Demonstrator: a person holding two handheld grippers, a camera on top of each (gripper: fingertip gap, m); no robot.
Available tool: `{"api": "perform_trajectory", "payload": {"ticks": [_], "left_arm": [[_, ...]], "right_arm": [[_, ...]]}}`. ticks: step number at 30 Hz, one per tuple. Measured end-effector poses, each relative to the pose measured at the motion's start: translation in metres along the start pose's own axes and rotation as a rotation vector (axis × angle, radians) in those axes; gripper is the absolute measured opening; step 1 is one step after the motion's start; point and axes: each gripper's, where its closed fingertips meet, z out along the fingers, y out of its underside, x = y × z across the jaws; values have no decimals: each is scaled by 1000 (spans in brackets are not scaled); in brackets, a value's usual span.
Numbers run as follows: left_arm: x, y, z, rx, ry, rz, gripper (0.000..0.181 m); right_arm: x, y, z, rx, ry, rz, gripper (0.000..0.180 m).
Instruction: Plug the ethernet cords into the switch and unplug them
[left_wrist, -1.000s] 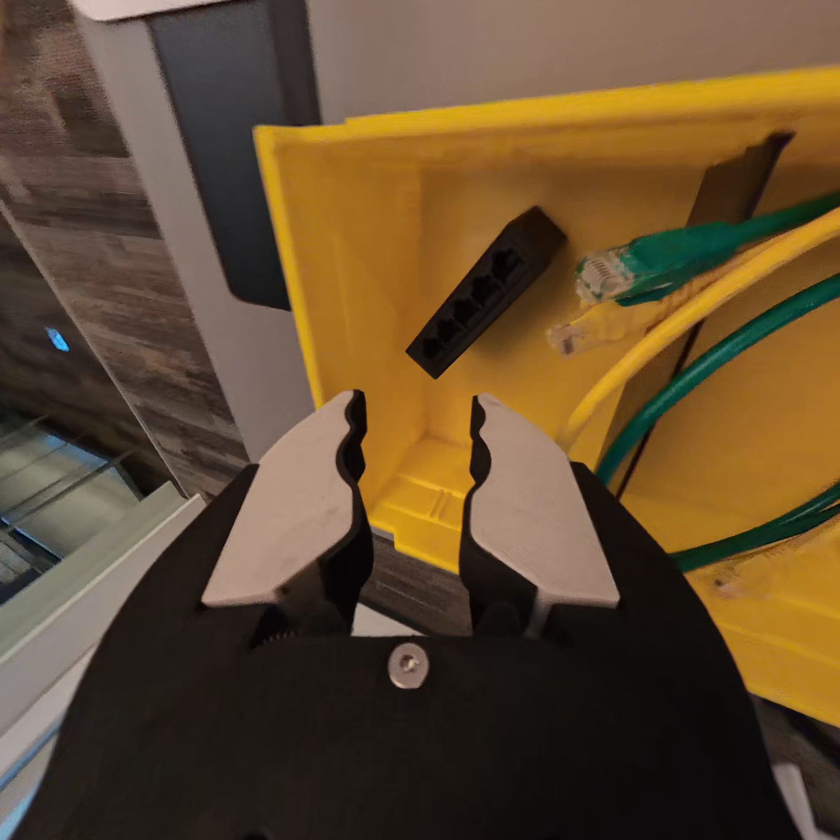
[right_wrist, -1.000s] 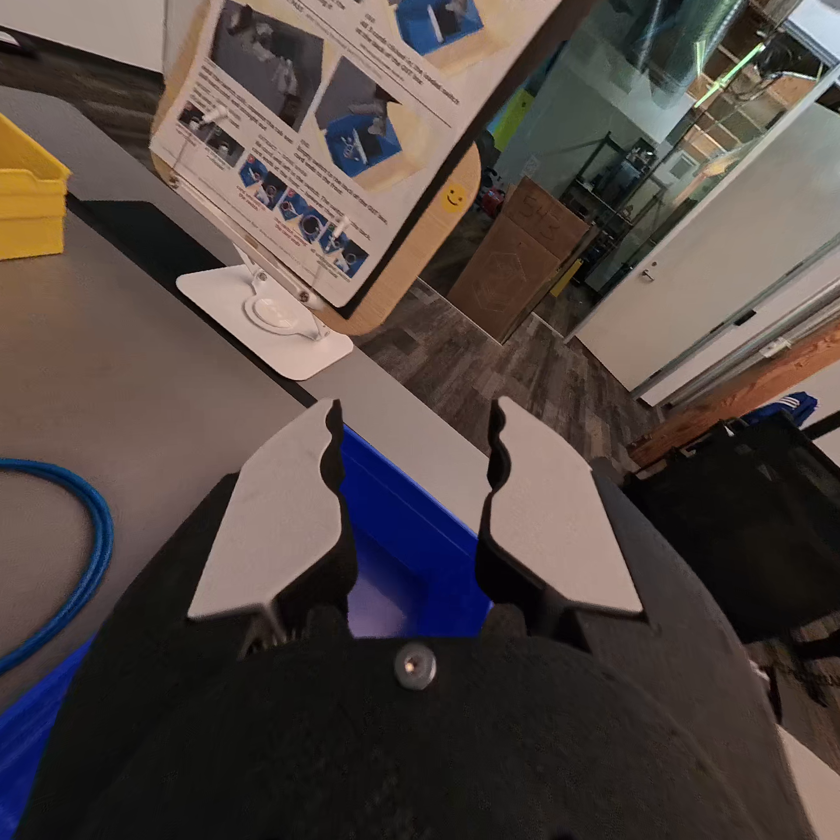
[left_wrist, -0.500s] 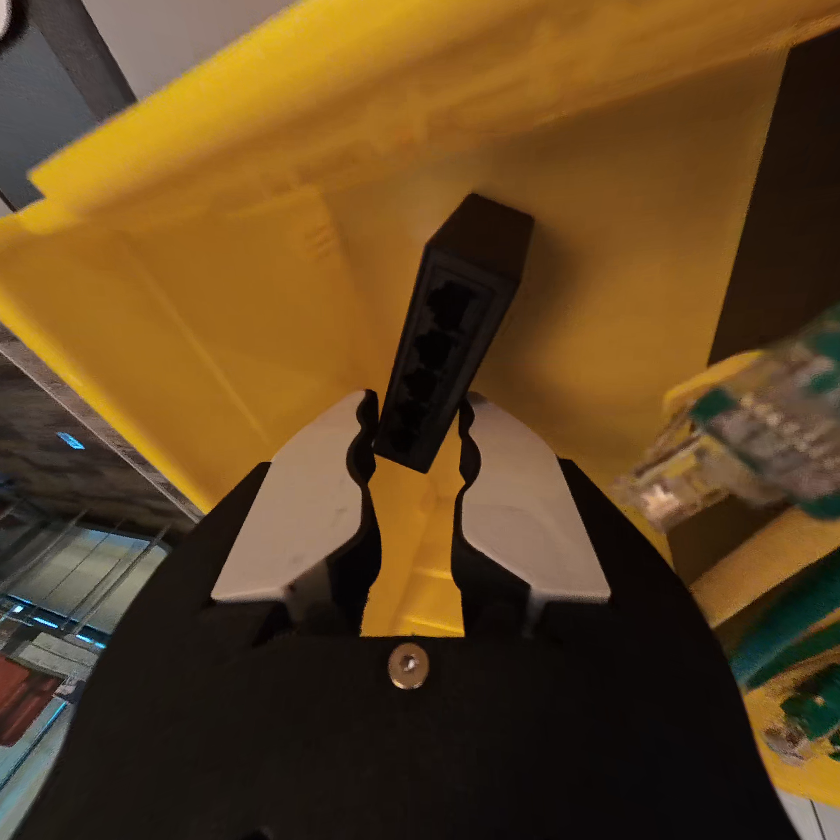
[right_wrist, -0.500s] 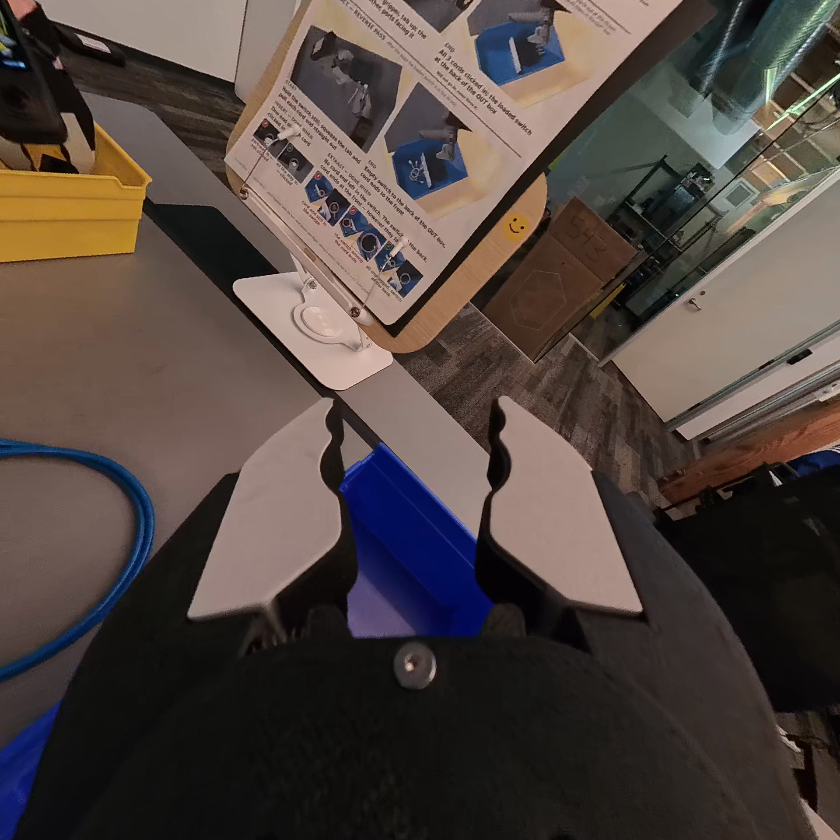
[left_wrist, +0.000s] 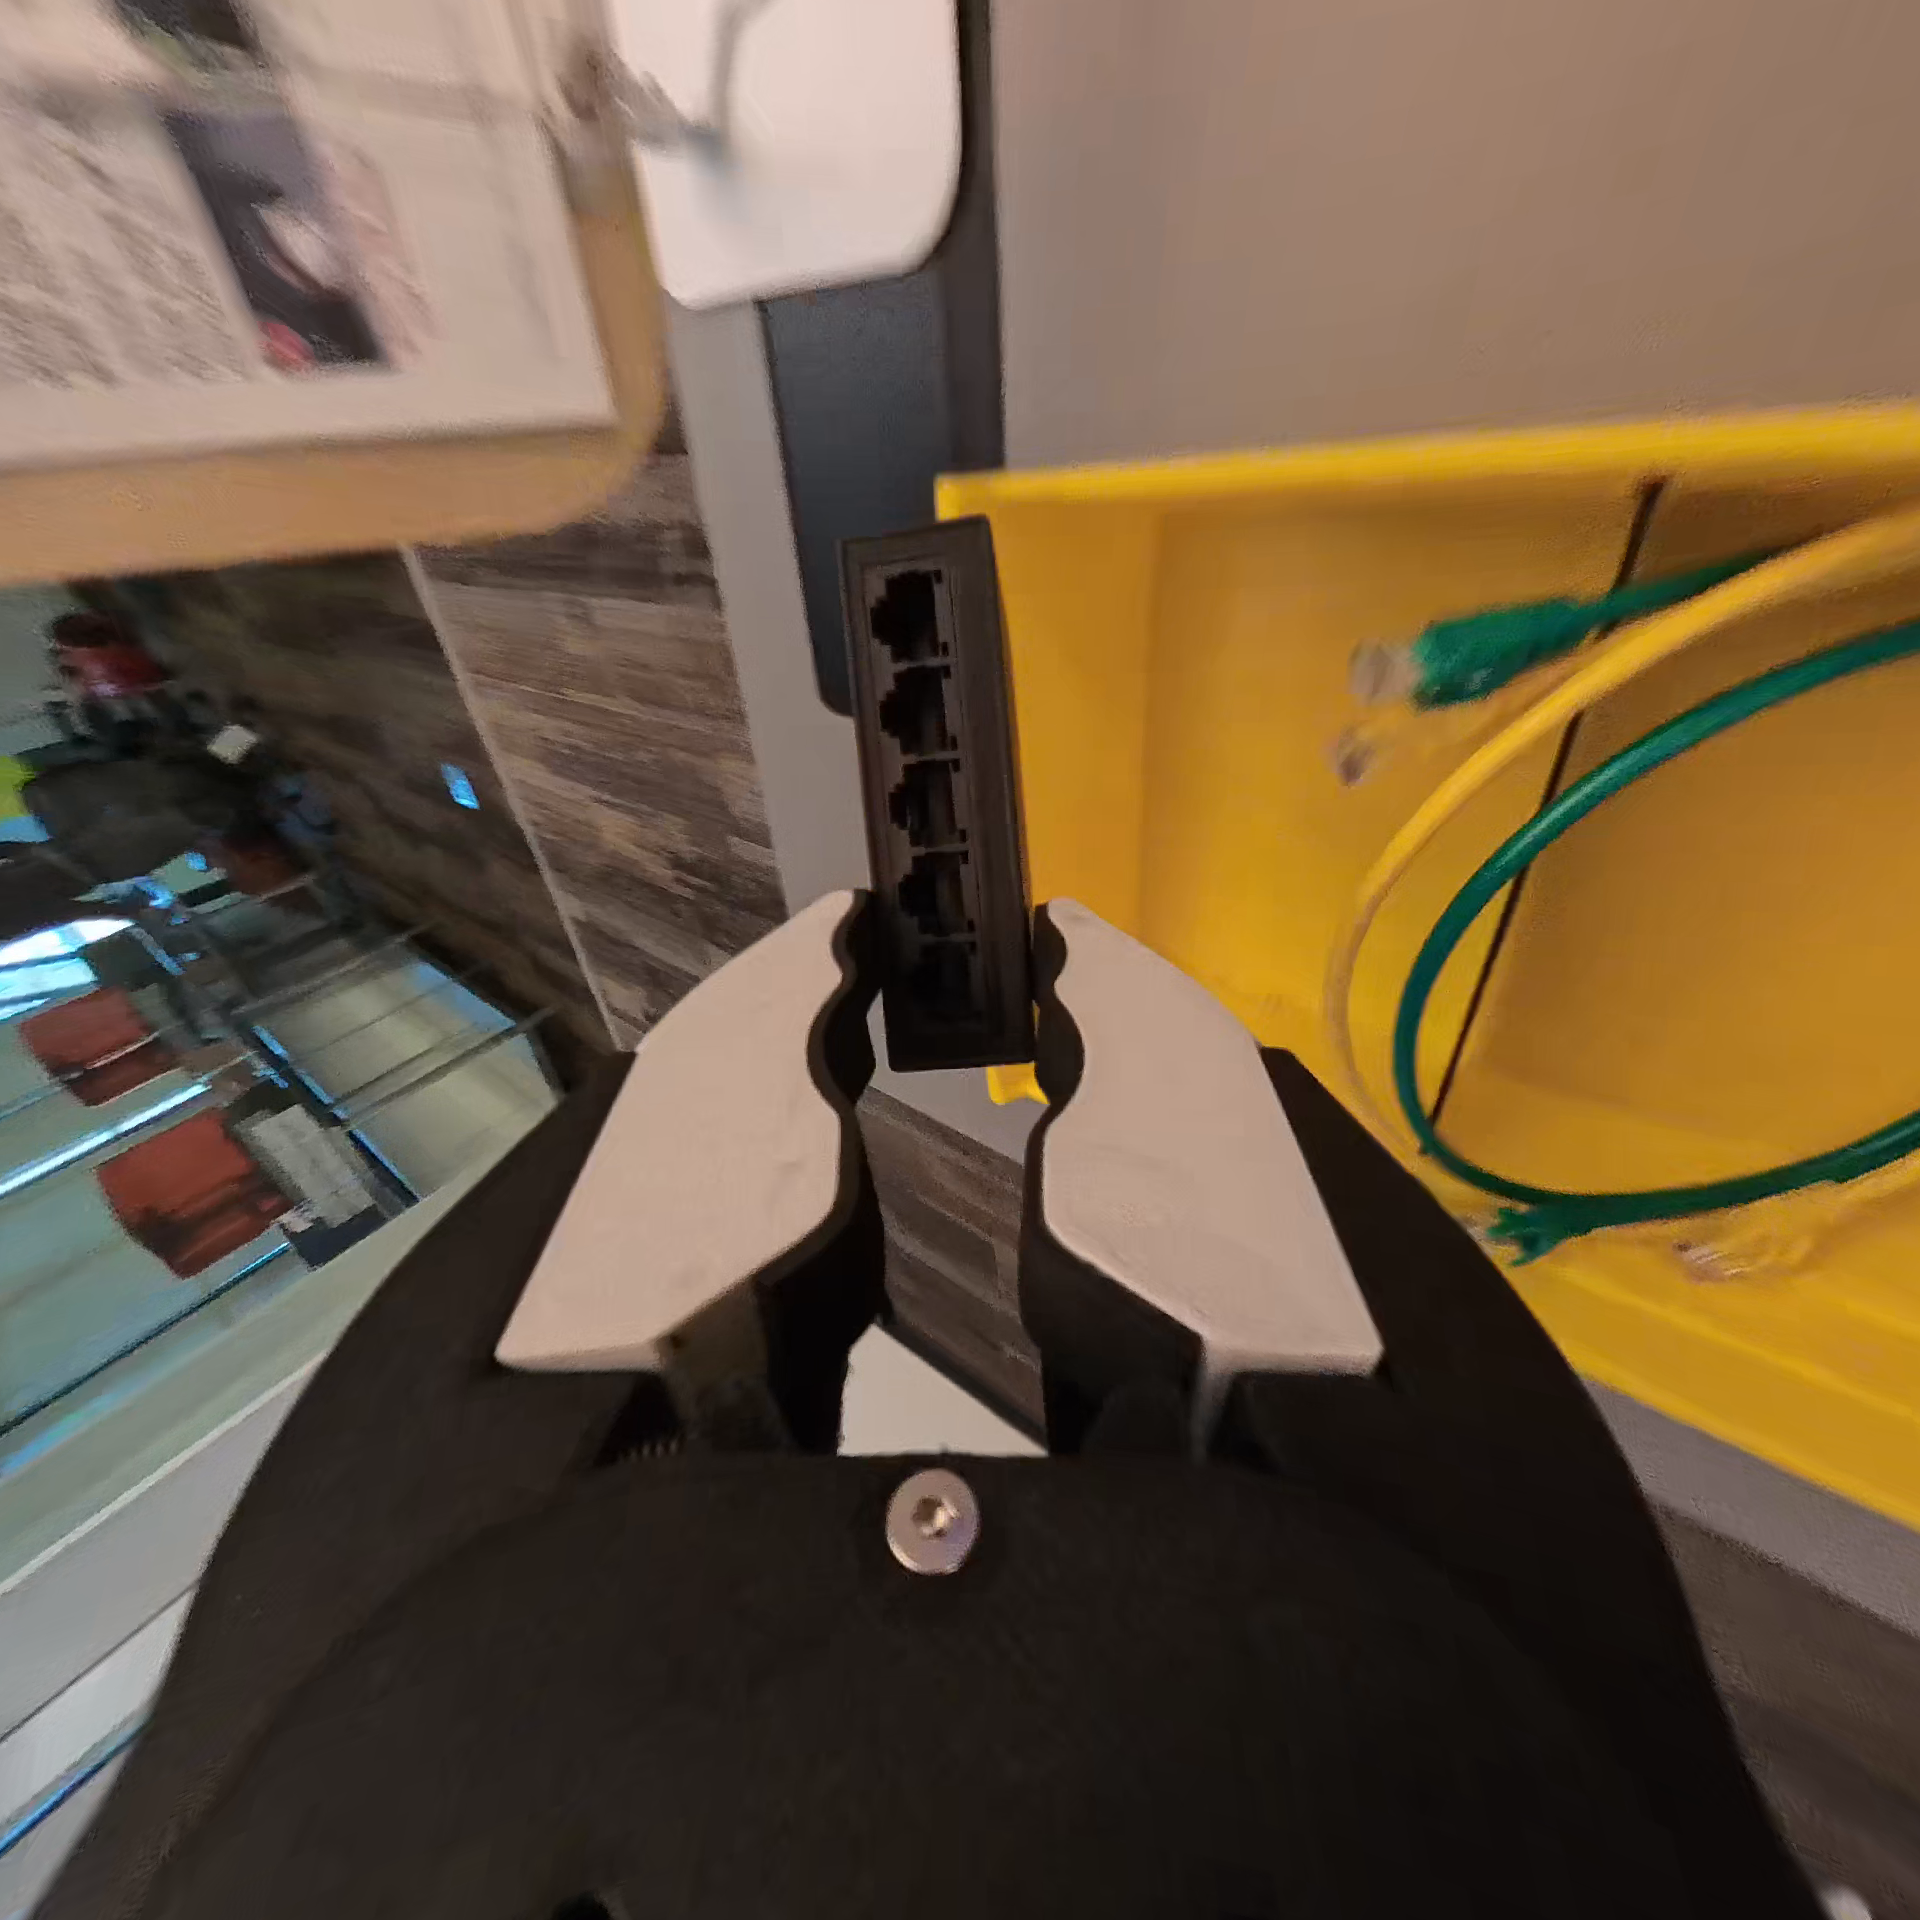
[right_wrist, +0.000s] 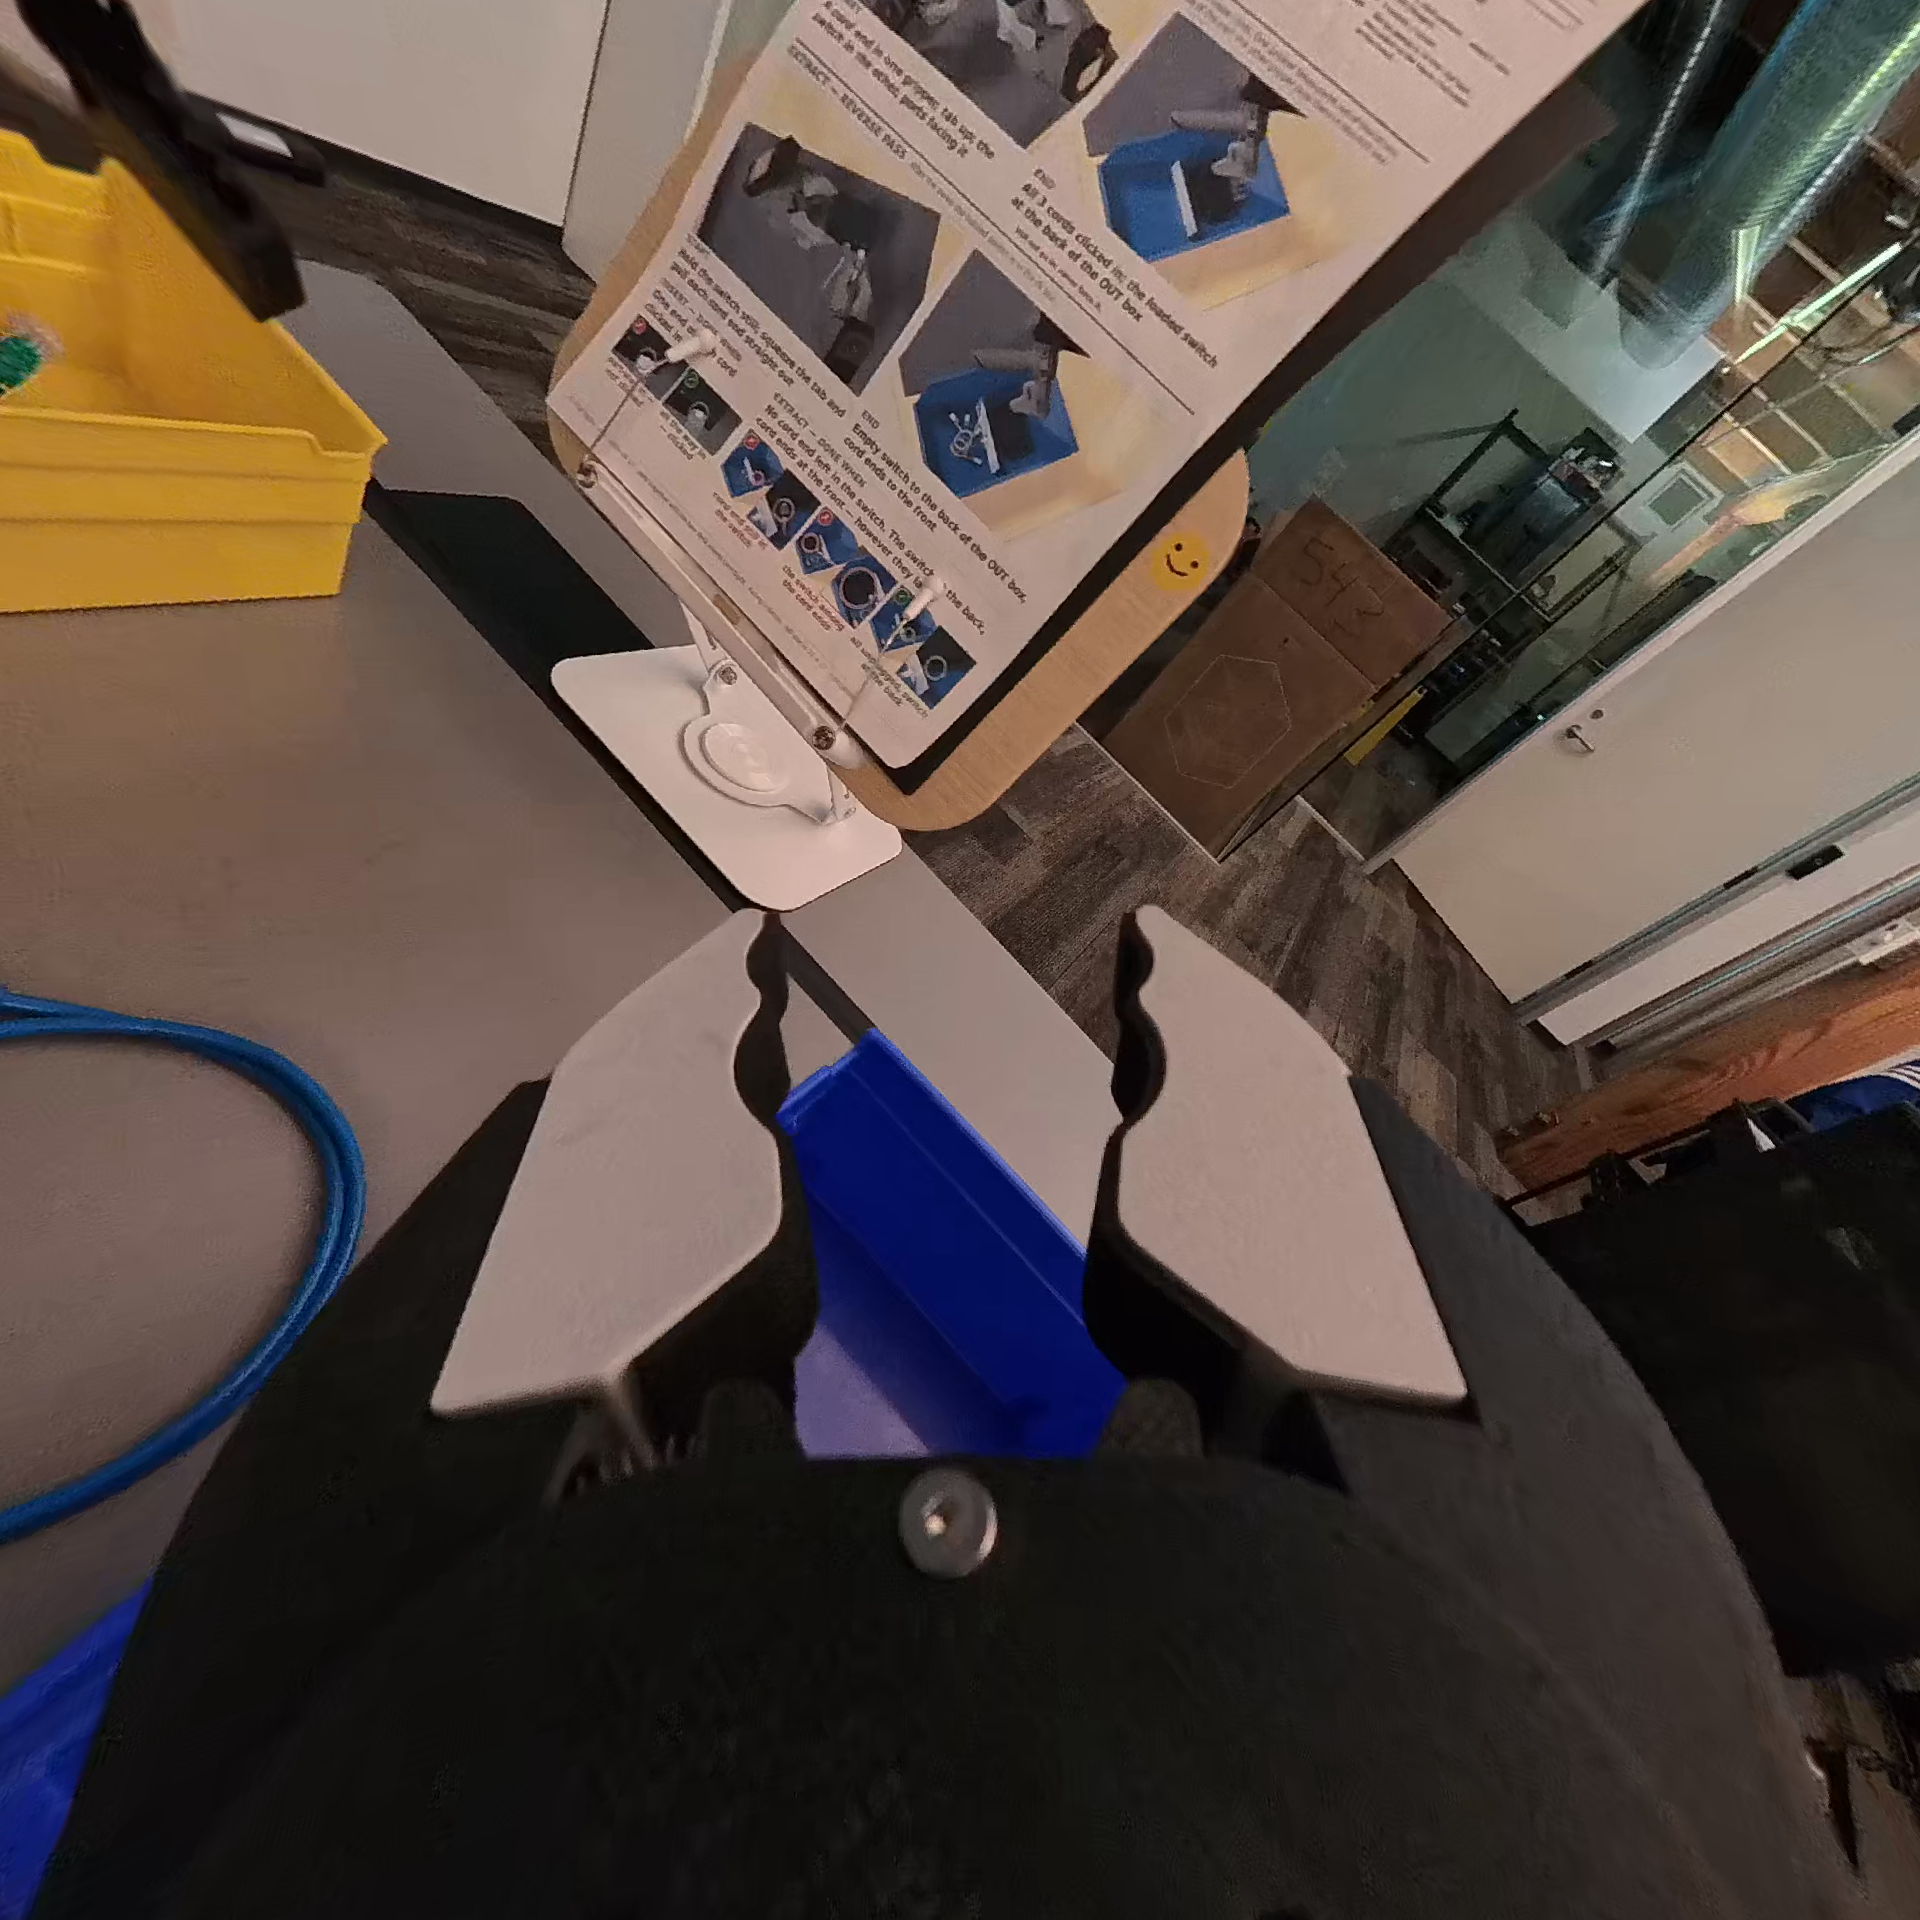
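**Left gripper grips the switch beside the yellow bin**

The left gripper (left_wrist: 943, 940) has its two fingers clamped on the lower end of the black switch (left_wrist: 940, 790), one finger pressed against each long side. The switch stands upright out of the grip toward 12 o'clock, its row of five empty ports facing the camera. It is lifted clear of the yellow bin (left_wrist: 1226, 644), which lies at 3 o'clock from it.

Inside that bin, a green cord (left_wrist: 1558, 852) and a yellow cord (left_wrist: 1455, 800) loop loosely together. A green plug (left_wrist: 1455, 657) and a clear plug just below it sit toward 2 o'clock; more plug ends lie near the bin's lower rim at 4 o'clock, too blurred to count. None of the cords touch the switch.

The right gripper (right_wrist: 943, 971) hangs with its fingers spread apart and nothing between them. Directly beneath it is a blue bin (right_wrist: 935, 1205) on the grey table (right_wrist: 312, 779). A blue cord (right_wrist: 312, 1195) curves across the table at 9 o'clock. At 12 o'clock, an instruction sheet (right_wrist: 987, 312) leans on a white stand (right_wrist: 748, 769). The yellow bin (right_wrist: 156, 499) shows at 10 o'clock, with a dark shape above it that is probably the left gripper (right_wrist: 177, 166).
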Motion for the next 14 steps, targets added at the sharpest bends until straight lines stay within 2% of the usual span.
{"api": "perform_trajectory", "payload": {"ticks": [2, 4, 7, 9, 11, 14], "left_arm": [[-2, -38, -23, 73, -79, -79, 26], [14, -82, -32, 140, -65, -220, 27], [65, -151, -24, 257, 104, -420, 26], [98, -187, -9, 296, 203, -483, 26], [124, -205, 13, 271, 243, -475, 26], [155, -208, 45, 162, 267, -436, 26]], "right_arm": [[-3, -2, -1, 2, -8, -14, 62], [-6, -4, -3, 11, -20, -11, 62], [-16, -7, -9, 39, -70, 17, 62], [-25, -7, -11, 37, -120, 43, 62], [-38, -6, -11, 31, -189, 44, 62], [-53, -2, -9, 10, -245, 4, 62]]}}
